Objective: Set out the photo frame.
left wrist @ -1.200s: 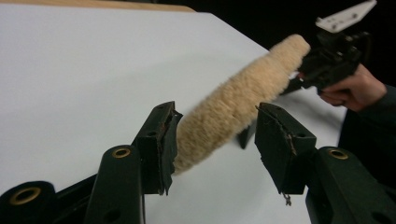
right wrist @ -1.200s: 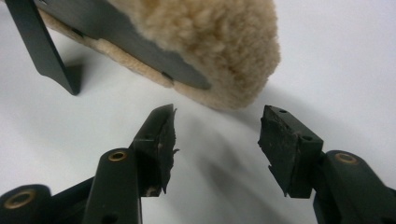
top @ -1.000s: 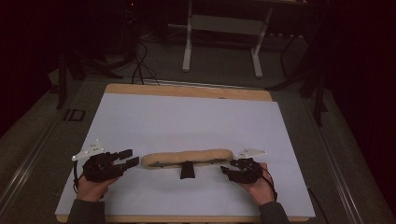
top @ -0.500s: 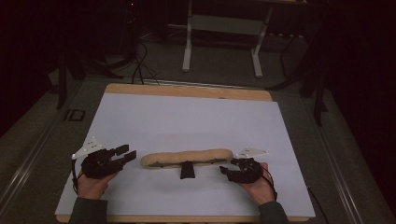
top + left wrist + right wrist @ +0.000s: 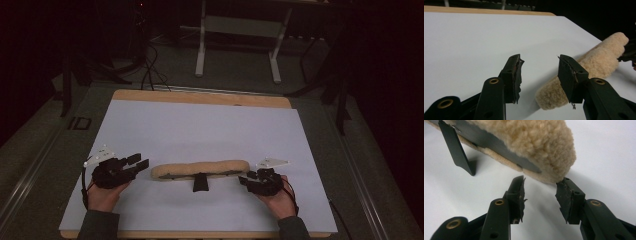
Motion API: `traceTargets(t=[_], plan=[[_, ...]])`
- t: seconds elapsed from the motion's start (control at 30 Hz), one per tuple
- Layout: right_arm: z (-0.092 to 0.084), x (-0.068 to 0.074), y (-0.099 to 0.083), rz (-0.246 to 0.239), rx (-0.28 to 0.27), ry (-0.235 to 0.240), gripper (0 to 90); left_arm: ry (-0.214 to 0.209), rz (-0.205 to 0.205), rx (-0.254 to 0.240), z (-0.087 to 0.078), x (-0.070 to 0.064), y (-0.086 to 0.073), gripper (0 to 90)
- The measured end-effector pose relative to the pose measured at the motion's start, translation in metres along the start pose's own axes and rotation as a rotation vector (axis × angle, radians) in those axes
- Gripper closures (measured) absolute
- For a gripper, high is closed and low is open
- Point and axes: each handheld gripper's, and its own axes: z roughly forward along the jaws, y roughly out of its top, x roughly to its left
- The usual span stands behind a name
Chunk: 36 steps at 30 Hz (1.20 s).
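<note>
A long fleecy tan pad (image 5: 201, 169) lies across the near part of the white table (image 5: 200, 125), between my two claws. My left gripper (image 5: 139, 163) stands spread just off its left end, jaws lately narrowing on nothing; my right gripper (image 5: 245, 180), also spread and narrowing, sits at its right end. I'd pinch both ends evenly. Whether my right jaw touches the fleece is unclear; the black strap (image 5: 457, 147) beneath is partly hidden

Fleecy roll (image 5: 596, 65) beside parted jaws

Black grippers (image 5: 137, 163) w/ brass-ringed screw holes, grey triangular top plates (image 5: 272, 163), dark sleeves (image 5: 97, 225).
</note>
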Motion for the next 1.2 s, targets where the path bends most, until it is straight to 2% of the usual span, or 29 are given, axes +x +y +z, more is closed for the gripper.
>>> traceTargets(t=[0.13,0.27,0.4,0.5,0.6,0.73,0.87,1.1,1.2], plan=[[-0.001,-0.002,-0.001,0.007,0.015,-0.001,53.6,0.02,-0.005,-0.006,0.0,0.001,0.0,53.4],[0.0,-0.003,-0.002,0.008,0.044,-0.006,53.6,0.042,-0.011,-0.01,0.001,0.0,0.0,51.0],[-0.002,-0.002,-0.002,0.005,0.043,0.001,58.4,0.06,-0.011,-0.003,0.002,-0.001,0.0,51.1],[-0.003,-0.003,-0.002,0.012,0.04,0.006,63.9,0.096,-0.011,0.017,0.004,-0.001,0.0,52.3],[-0.004,-0.004,-0.003,0.02,0.054,0.015,67.7,0.124,-0.009,0.04,0.007,0.0,-0.001,55.1],[-0.005,-0.007,-0.004,0.027,0.065,0.023,71.8,0.123,-0.002,0.05,0.008,0.0,-0.001,60.2],[-0.008,-0.007,-0.004,0.012,0.075,0.048,78.6,0.131,0.008,0.054,0.009,-0.002,-0.002,66.6],[-0.01,-0.002,-0.003,-0.027,0.047,0.041,89.8,0.131,0.022,0.058,0.01,-0.003,-0.003,79.5],[-0.011,0.0,-0.001,-0.033,0.021,0.037,90.0,0.112,0.02,0.068,0.013,-0.004,-0.003,85.6]])
